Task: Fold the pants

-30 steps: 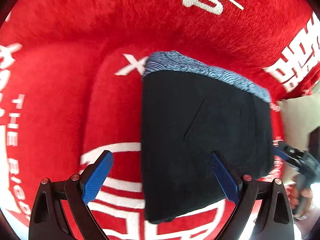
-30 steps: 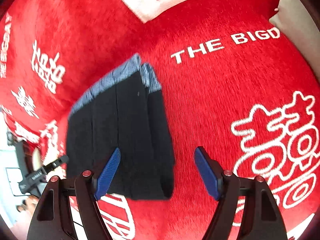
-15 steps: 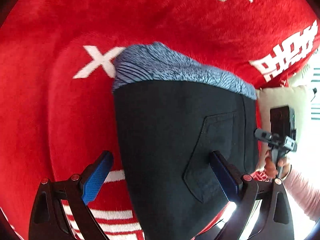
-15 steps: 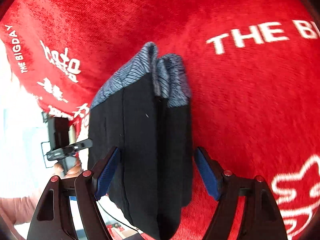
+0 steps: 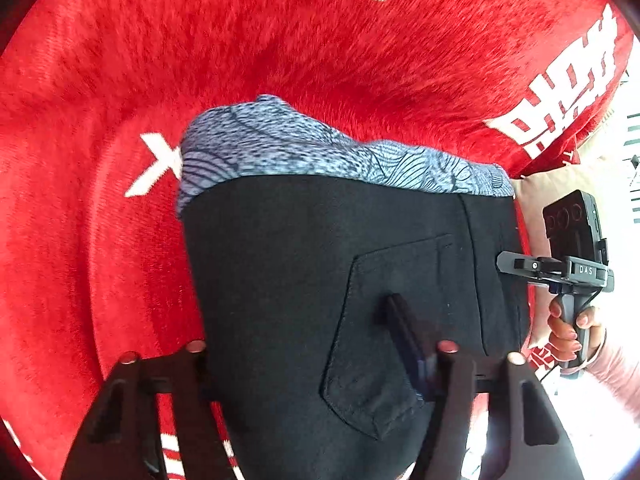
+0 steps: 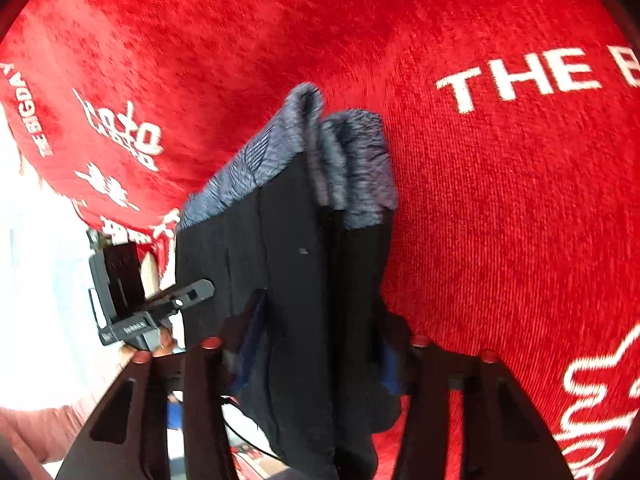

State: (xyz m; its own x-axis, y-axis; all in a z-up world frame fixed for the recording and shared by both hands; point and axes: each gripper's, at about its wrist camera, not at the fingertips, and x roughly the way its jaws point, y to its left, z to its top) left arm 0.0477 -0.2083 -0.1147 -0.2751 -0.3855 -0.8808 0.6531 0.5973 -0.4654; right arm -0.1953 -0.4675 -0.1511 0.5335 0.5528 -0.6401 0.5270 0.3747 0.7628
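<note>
The folded black pants (image 5: 304, 280) with a blue patterned waistband (image 5: 320, 152) lie on the red cloth. In the left wrist view my left gripper (image 5: 304, 344) straddles the near edge of the bundle; its right finger (image 5: 404, 332) lies on the back pocket, its left finger is hidden under or behind the cloth. In the right wrist view the pants (image 6: 296, 280) show as stacked layers, and my right gripper (image 6: 320, 356) has a finger on each side of the bundle. Both look closed on the pants.
A red plush cloth (image 5: 280, 52) with white lettering covers the surface. The other gripper and hand show at the pants' far edge in each view, on the right in the left wrist view (image 5: 568, 276) and on the left in the right wrist view (image 6: 132, 308). A beige cushion (image 5: 536, 200) lies at the cloth's edge.
Both grippers have moved in onto the folded pants and their fingers have closed from wide open onto the bundle. The pants now fill more of each view.
</note>
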